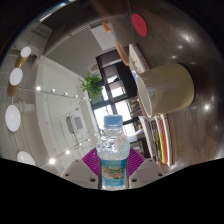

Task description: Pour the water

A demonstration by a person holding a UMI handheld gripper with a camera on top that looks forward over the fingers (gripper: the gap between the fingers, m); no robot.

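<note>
1. Clear plastic forms a water bottle [113,152] with a white cap and a blue-green label, seen upright at the gripper [113,160].
2. Purple pads [93,160] are seen at both sides of the bottle, and it appears to be clamped between the two fingers.
3. Above and to the right of the bottle, a large cream cylinder [166,88] is seen, lying sideways in the tilted view.
4. Behind the bottle, a leafy green plant [92,84] is shown before dark-framed windows [118,90].
5. Left of the bottle, a pale surface [50,110] is seen, dotted with small lights.
</note>
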